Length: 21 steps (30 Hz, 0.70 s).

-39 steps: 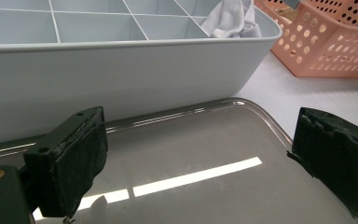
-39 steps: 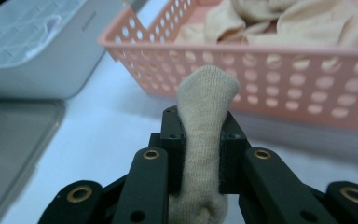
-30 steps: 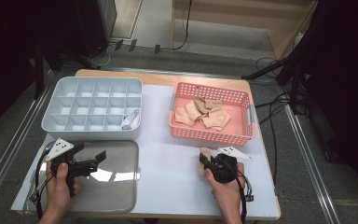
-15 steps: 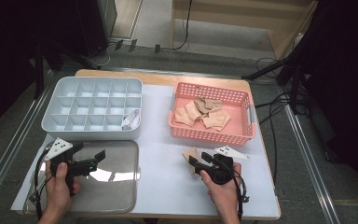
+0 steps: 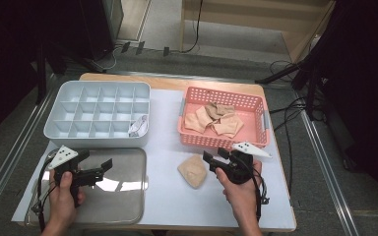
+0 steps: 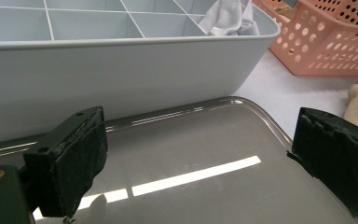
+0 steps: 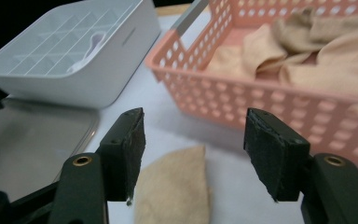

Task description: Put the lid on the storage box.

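While the left gripper [image 5: 104, 165] hovers at lower left over a metal tray [image 5: 128, 206], jaws spread wide and empty, a grey divided box [image 5: 98, 110] sits above it, white cloth [image 5: 139, 126] in one corner cell. Lower centre, a folded beige cloth [image 5: 193, 170] lies on the table. Beside it the right gripper [image 5: 215, 158] has just been opening, nothing between its jaws, below a pink basket [image 5: 224, 138].

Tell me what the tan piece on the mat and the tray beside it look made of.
Tan piece: soft knit fabric, matte; it lies limp with a rounded fold. Tray: probably polished metal; it mirrors the ceiling light as a bright streak.
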Each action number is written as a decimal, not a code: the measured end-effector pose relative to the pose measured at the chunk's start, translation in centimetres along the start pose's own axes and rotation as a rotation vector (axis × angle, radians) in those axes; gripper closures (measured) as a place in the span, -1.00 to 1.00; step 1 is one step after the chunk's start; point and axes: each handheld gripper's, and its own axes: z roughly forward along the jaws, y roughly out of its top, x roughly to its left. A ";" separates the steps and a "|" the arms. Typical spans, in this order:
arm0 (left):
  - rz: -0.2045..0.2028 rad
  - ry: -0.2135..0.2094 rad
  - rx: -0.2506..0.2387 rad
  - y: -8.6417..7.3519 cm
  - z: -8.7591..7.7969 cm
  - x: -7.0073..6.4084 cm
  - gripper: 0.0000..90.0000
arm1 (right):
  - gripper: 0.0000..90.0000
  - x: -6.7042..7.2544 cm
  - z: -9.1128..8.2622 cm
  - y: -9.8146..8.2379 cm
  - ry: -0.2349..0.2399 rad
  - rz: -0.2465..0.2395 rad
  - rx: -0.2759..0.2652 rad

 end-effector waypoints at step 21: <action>-0.009 -0.007 -0.010 -0.1 -0.1 0.5 -0.90 | -0.44 -3.6 5.9 10.5 -0.192 -0.009 0.031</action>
